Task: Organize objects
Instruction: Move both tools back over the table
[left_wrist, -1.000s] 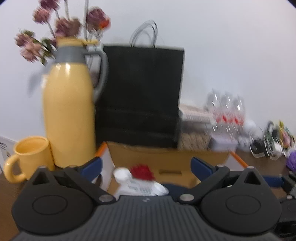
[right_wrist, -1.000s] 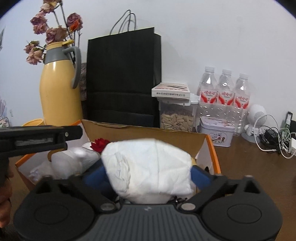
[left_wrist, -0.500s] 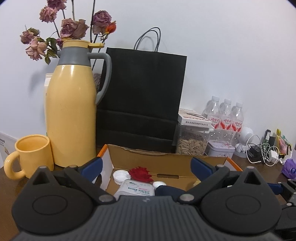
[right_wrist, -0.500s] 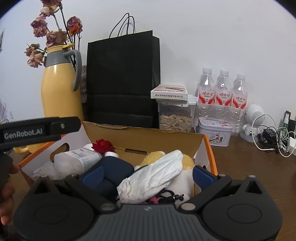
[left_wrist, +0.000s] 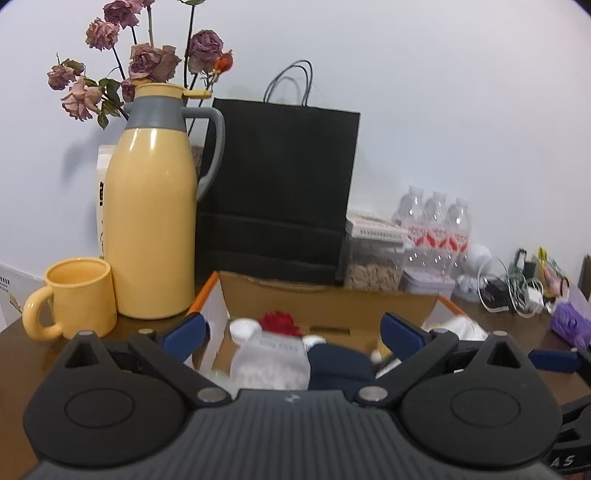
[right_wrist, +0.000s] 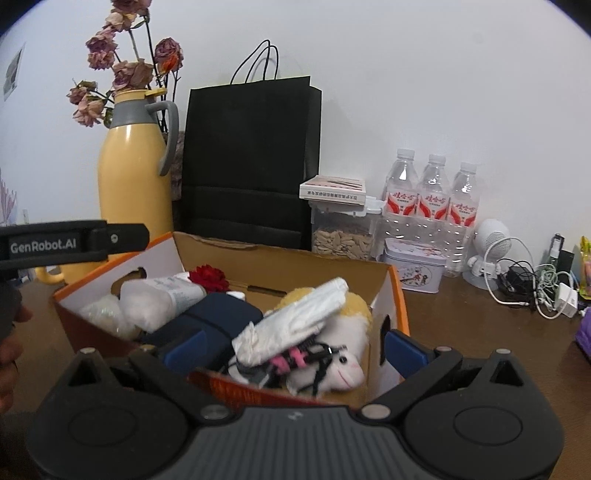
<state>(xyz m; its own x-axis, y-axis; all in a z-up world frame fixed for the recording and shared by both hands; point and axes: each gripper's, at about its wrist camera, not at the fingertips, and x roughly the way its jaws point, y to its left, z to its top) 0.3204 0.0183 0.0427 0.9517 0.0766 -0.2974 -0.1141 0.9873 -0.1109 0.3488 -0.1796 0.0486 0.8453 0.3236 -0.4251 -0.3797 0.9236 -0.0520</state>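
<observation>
An open cardboard box (right_wrist: 280, 264) with an orange rim sits on the brown table. Inside lie a white bottle (right_wrist: 162, 301), a red flower (right_wrist: 208, 277), a navy pouch (right_wrist: 221, 317), a plush toy (right_wrist: 334, 363) and a white crumpled packet (right_wrist: 295, 321) resting on the toy. My right gripper (right_wrist: 294, 347) is open just in front of the box, with the packet free of its pads. My left gripper (left_wrist: 293, 332) is open with nothing between its fingers, over the box's (left_wrist: 332, 299) near left side. The bottle (left_wrist: 269, 358) and the flower (left_wrist: 279, 323) show between its fingers.
Behind the box stand a yellow thermos (left_wrist: 151, 236), a yellow mug (left_wrist: 74, 295), a black paper bag (right_wrist: 251, 162), a seed jar (right_wrist: 343, 236), three water bottles (right_wrist: 432, 199) and a tin (right_wrist: 413, 264). Tangled cables (right_wrist: 535, 284) lie at the right. A hand (right_wrist: 11, 332) holds the left gripper.
My right gripper opened and let the white packet drop into the box, then drew back toward me. The left gripper's view has shifted slightly over the box.
</observation>
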